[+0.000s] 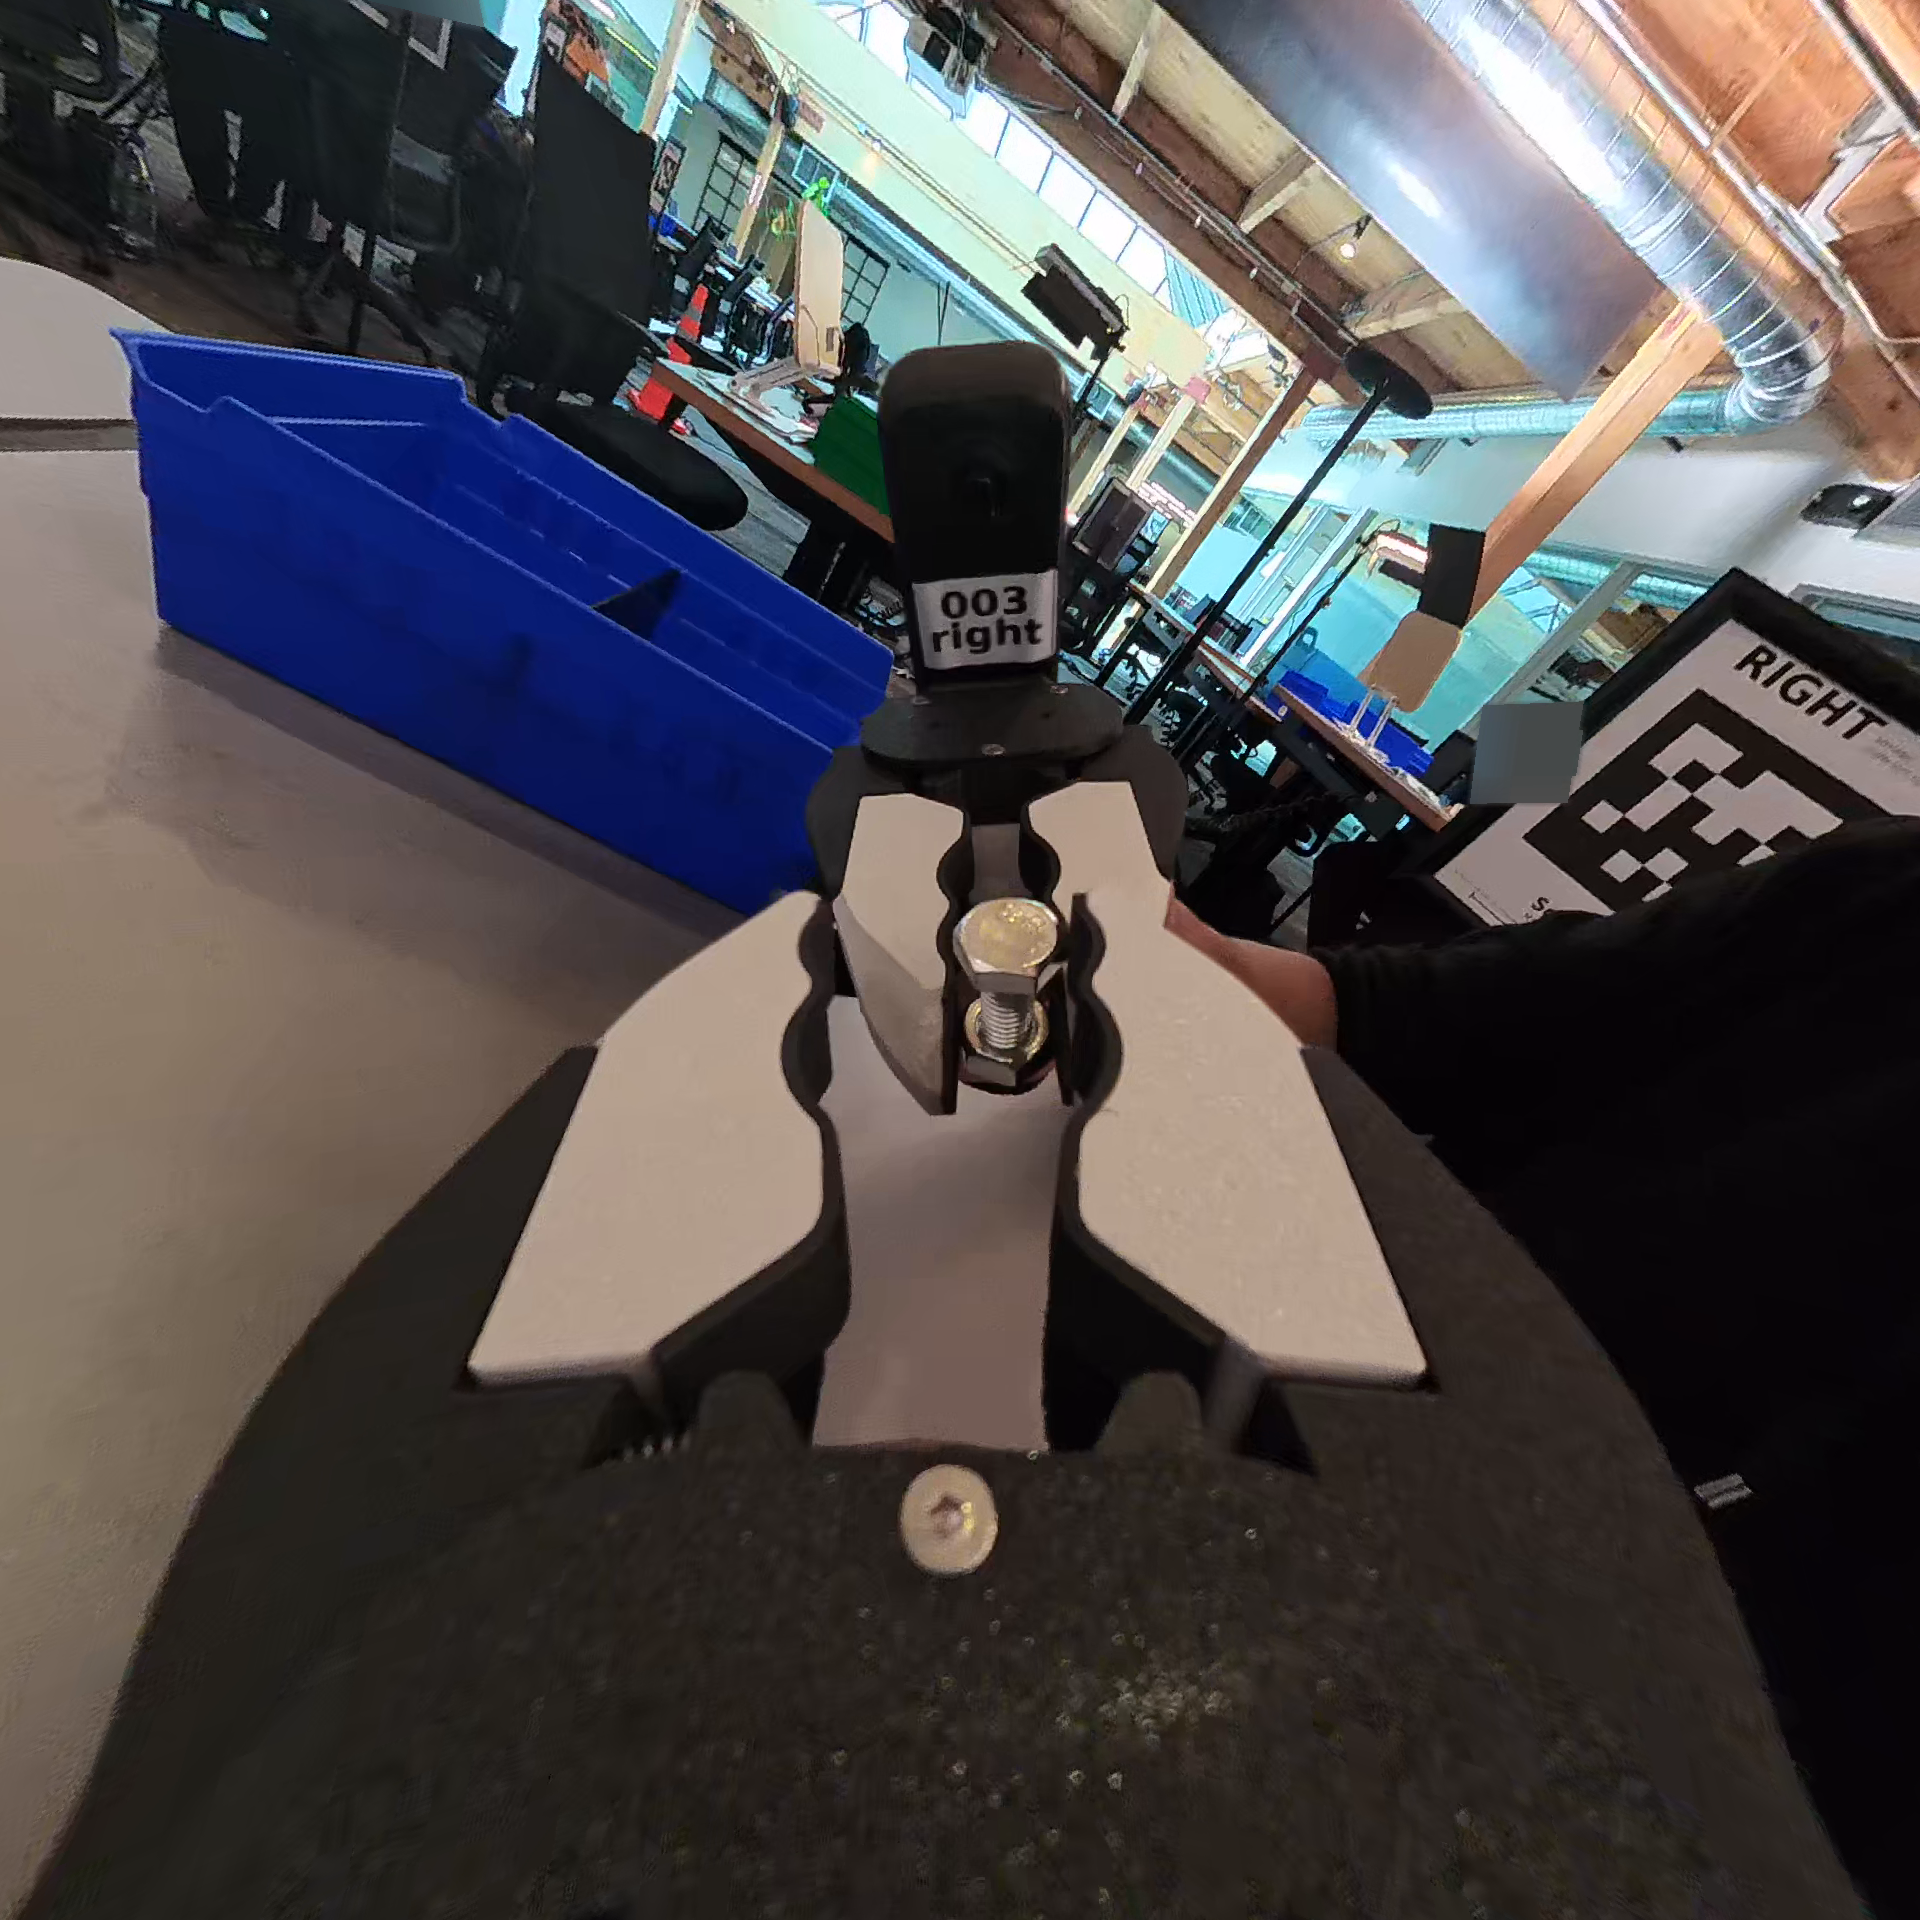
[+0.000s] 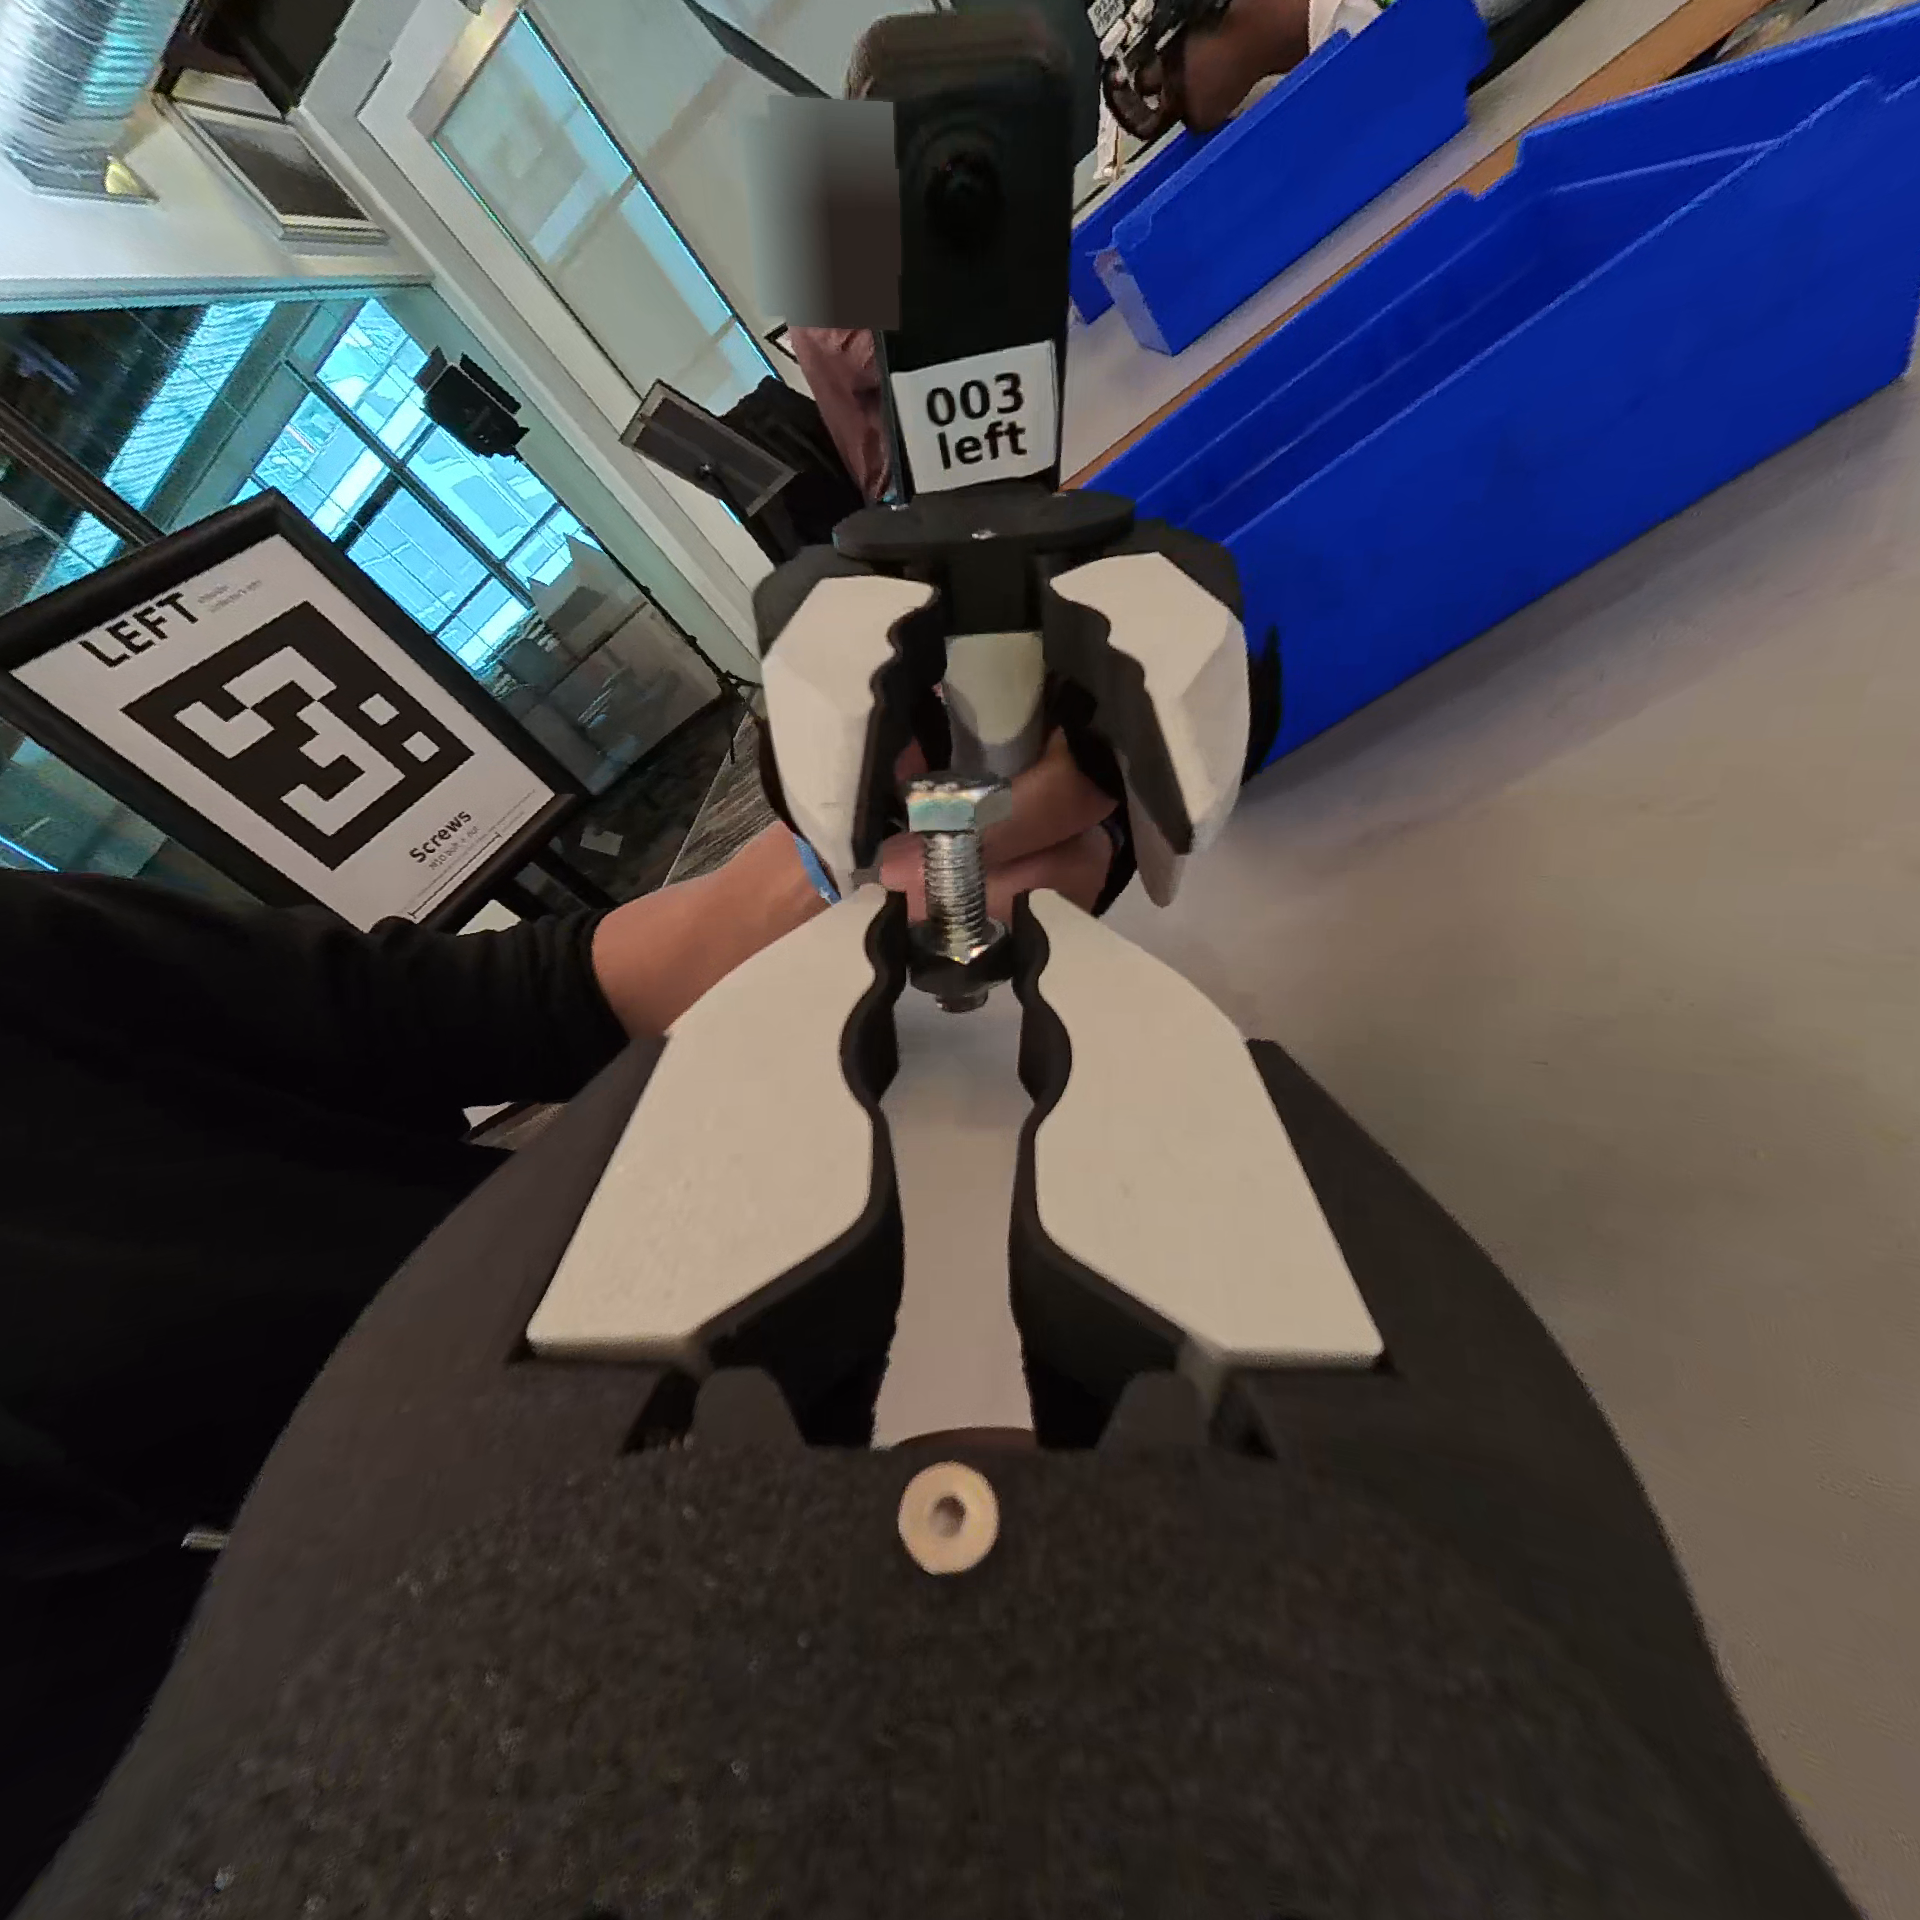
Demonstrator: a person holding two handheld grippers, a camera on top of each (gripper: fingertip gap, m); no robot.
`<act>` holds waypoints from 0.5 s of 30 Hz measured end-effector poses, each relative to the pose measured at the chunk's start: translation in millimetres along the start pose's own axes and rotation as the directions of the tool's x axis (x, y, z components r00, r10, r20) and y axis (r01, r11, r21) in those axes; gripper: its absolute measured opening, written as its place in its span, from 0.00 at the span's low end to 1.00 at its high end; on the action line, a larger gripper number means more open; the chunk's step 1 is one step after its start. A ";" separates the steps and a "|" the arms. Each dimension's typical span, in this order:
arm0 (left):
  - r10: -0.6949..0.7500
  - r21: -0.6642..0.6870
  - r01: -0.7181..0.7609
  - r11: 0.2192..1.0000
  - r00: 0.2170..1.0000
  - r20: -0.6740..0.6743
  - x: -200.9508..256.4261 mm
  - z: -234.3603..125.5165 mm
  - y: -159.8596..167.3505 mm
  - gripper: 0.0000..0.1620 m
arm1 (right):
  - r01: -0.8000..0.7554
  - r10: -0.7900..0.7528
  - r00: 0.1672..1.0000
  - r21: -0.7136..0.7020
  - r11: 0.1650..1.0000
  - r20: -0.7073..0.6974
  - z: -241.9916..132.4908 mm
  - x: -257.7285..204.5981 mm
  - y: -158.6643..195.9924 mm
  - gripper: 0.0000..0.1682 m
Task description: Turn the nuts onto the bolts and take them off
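Right gripper: white-and-black fingers nearly closed, pinching the silver hex nut.
Left gripper: narrowly parted; grip on the silver threaded hex bolt unclear.
Bolt: held in the air between both grippers, above the grey table.
Blue plastic bins: at the table's far edge.

This is a large open-plan office fitted out as a lab or workshop. Overhead run exposed timber beams and a wide silver spiral ventilation duct. Far across the room stand long wooden work desks with black office chairs around them. Glass-walled partitions with dark frames close off side rooms on the left. Near at hand, deep blue plastic parts bins sit on a pale grey table, and more such bins lie farther off. Black-framed boards bearing large black-and-white square marker patterns stand propped at the table's edge, as for camera tracking.
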State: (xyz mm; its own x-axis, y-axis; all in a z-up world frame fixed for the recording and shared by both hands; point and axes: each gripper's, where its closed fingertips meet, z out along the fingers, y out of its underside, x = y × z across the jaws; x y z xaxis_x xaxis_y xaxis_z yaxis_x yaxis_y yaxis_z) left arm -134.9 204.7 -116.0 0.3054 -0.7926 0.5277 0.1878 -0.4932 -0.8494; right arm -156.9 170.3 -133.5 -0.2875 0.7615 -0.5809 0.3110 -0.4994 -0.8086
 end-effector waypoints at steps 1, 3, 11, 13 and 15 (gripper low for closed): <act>-0.003 -0.001 0.003 1.000 1.000 -0.018 1.9 -0.8 0.3 0.24 | -0.003 0.003 1.000 0.001 1.000 0.005 0.5 -0.4 0.0 0.11; -0.010 0.002 0.010 1.000 0.999 -0.046 5.0 -2.3 0.8 0.17 | -0.008 0.008 1.000 0.007 1.000 0.001 0.5 1.9 -0.3 0.11; -0.042 0.023 0.043 0.999 0.998 -0.035 2.2 -3.5 0.7 0.11 | 0.039 -0.038 0.998 0.030 0.999 -0.041 -9.2 7.3 -6.7 0.11; -0.048 0.025 0.048 0.999 0.999 -0.019 1.6 -4.0 4.0 0.11 | 0.068 -0.067 0.996 0.018 0.997 -0.062 -15.0 7.3 -10.6 0.11; -0.051 0.026 0.051 0.998 0.999 0.009 1.2 -3.5 10.0 0.11 | 0.170 -0.178 0.976 -0.067 0.983 -0.129 -15.0 10.1 -3.2 0.11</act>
State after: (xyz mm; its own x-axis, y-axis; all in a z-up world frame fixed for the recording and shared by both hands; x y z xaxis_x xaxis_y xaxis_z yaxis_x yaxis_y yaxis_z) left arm -136.0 197.5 -123.8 0.3034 -0.7632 0.5706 0.2269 -0.5237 -0.8211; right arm -147.2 185.7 -135.4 -0.2193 0.8848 -0.4112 0.3174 -0.3339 -0.8876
